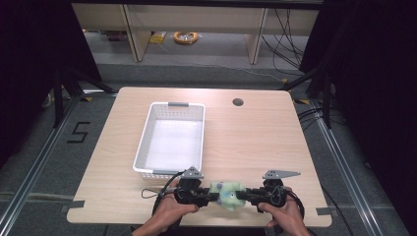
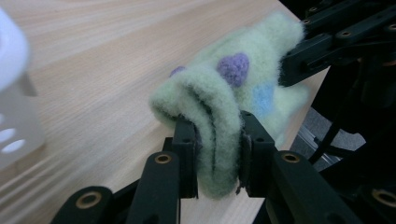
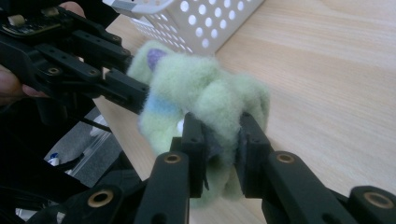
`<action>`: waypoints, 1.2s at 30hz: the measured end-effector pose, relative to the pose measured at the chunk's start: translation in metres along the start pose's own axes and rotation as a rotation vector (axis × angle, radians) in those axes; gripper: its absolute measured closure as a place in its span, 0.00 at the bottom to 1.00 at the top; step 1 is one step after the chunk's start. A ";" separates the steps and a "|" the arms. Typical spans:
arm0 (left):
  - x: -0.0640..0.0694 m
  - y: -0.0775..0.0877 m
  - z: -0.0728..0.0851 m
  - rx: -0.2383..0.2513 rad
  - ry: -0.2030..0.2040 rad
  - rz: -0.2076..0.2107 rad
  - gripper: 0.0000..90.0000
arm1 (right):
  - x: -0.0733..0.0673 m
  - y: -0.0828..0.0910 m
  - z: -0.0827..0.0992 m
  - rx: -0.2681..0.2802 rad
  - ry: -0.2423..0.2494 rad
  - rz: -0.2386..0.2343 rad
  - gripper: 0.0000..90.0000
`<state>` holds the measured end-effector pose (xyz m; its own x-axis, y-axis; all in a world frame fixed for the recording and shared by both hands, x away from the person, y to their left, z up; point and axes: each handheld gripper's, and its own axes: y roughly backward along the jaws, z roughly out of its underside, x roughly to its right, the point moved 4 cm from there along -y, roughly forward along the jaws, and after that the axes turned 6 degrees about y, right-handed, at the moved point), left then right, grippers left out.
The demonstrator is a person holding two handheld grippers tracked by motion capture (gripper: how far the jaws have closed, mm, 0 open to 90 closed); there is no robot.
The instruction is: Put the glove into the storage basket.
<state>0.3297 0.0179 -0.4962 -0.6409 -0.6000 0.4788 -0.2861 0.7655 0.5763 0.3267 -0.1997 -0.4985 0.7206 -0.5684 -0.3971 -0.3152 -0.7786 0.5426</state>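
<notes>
In the high view a pale green fleece sock hangs between the two grippers at the lower middle of the frame, above the near edge of the counter. The left gripper holds its left end and the right gripper its right end, the two pointing at each other. In the left gripper view, the jaws are clamped on a bunched fold of the sock at the lower centre, with fleece squeezed between the pads and hanging just below them; a purple heart and a blue patch show on the cloth, and the right gripper grips the far end at the upper right. In the right gripper view the jaws pinch another thick fold of the sock at the lower centre, and the left gripper bites it from the upper left. A white basket stands on the counter just behind the left gripper.
</notes>
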 end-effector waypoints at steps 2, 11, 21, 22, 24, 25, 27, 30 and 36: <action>0.001 0.007 -0.002 0.009 -0.011 -0.015 0.80 | -0.004 -0.001 -0.005 -0.010 0.019 0.001 0.85; 0.001 0.034 -0.017 0.050 -0.036 -0.027 0.80 | -0.017 -0.004 -0.032 0.007 0.067 -0.021 0.85; -0.004 0.052 -0.031 0.073 -0.034 -0.063 0.80 | -0.021 -0.011 -0.061 -0.007 0.103 -0.037 0.85; -0.004 0.055 -0.033 0.068 -0.039 -0.057 0.79 | -0.024 -0.010 -0.064 -0.015 0.076 -0.034 0.85; -0.005 0.059 -0.037 0.074 -0.033 -0.062 0.80 | -0.024 -0.011 -0.071 -0.007 0.099 -0.039 0.85; -0.006 0.062 -0.039 0.072 -0.034 -0.063 0.80 | -0.024 -0.012 -0.074 -0.003 0.115 -0.043 0.85; -0.007 0.067 -0.044 0.077 -0.033 -0.072 0.80 | -0.026 -0.013 -0.081 0.001 0.126 -0.048 0.85; -0.009 0.073 -0.048 0.087 -0.035 -0.091 0.79 | -0.029 -0.014 -0.091 -0.013 0.118 -0.040 0.85; -0.022 0.085 -0.057 0.081 -0.008 -0.107 0.80 | -0.030 -0.026 -0.109 -0.030 0.142 -0.038 0.85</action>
<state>0.3603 0.0829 -0.4204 -0.6089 -0.6778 0.4121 -0.4099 0.7137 0.5680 0.3807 -0.1335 -0.4199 0.8125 -0.4938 -0.3098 -0.2692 -0.7892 0.5520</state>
